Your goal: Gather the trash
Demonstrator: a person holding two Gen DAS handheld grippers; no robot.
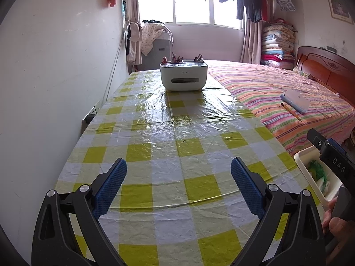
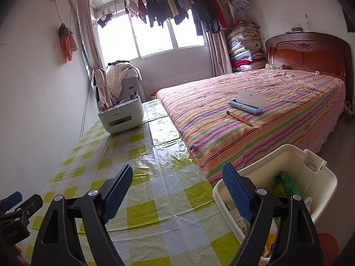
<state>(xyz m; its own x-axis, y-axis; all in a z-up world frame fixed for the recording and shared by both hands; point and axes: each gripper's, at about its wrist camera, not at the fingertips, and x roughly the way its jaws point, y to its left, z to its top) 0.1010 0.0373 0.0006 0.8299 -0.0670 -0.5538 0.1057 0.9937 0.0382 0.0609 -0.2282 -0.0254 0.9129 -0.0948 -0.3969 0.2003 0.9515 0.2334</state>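
A cream plastic bin (image 2: 310,190) stands beside the table's right edge, holding a green wrapper (image 2: 285,185) and other scraps. In the left wrist view the same bin (image 1: 305,168) shows at the right edge. My left gripper (image 1: 178,185) hangs open over the yellow-checked tablecloth (image 1: 177,133) with nothing between its blue pads. My right gripper (image 2: 177,191) is open too, its right finger over the bin's near rim and its left finger above the cloth. No loose trash shows on the cloth.
A white desk organiser (image 1: 183,76) with pens stands at the table's far end. A striped bed (image 2: 255,115) adjoins the table on the right, carrying a pencil (image 2: 239,118) and a blue-and-white holder (image 2: 247,102). A white wall runs along the left.
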